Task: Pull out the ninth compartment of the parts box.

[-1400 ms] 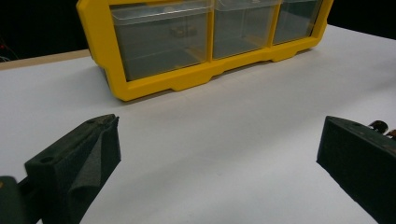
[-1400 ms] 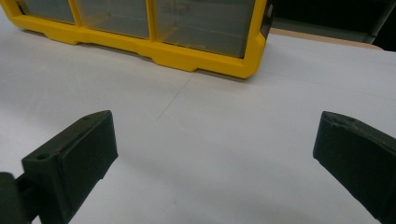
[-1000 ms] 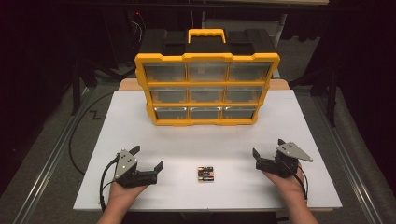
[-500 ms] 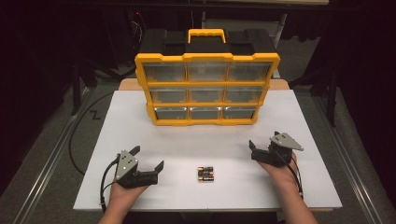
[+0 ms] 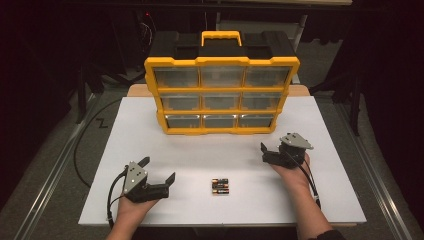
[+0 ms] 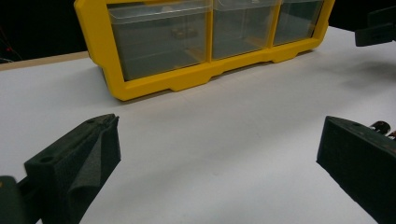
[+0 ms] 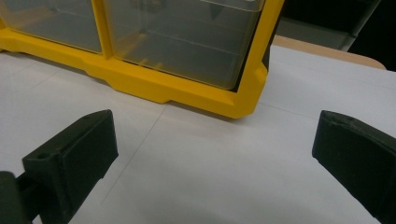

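Batteries (image 5: 220, 186) lie on the white surface (image 5: 200, 155) between both grippers: right of the spread-jawed left gripper (image 5: 159, 176), while the right gripper (image 5: 266, 151), also spread, faces the yellow organizer (image 5: 222, 95).

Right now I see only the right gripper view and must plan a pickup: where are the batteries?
Observer: The batteries lie on the table, nearer its front edge than the organiser, left of the right gripper.
Operator: Is the left gripper holding anything?
Observer: No. The left gripper is open and empty, left of the batteries.
Operator: How many drawers does the organiser have?
Observer: Nine, in three rows of three.
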Demonstrator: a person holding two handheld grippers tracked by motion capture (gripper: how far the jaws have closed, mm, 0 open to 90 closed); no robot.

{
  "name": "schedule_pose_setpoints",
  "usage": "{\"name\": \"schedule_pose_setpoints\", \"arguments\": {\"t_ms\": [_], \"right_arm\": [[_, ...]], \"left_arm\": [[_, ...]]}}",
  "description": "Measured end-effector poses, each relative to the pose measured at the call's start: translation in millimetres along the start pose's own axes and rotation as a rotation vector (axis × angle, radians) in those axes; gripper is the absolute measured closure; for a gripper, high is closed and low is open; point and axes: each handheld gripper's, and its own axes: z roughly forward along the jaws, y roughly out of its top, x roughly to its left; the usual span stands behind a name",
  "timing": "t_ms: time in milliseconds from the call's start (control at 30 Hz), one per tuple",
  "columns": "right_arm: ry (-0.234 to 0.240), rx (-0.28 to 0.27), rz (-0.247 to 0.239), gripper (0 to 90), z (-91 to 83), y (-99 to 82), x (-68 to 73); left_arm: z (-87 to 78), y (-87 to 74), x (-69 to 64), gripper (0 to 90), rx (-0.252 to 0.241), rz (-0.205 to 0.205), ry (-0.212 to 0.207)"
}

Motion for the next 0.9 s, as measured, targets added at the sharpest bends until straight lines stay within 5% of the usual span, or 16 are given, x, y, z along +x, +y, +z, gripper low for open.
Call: {"name": "schedule_pose_setpoints", "arguments": {"t_ms": [633, 900], "right_arm": [[-0.046, -0.019, -0.051, 1.3, 20.0, 13.6, -1.1], [-0.047, -0.025, -0.127, 1.3, 17.1, 14.1, 3.6]], "left_arm": [[-1.1, 0.6, 1.1, 0.1, -0.016, -0.026, 0.004], [-2.2, 0.8, 1.9, 0.1, -0.012, -0.025, 0.012]]}}
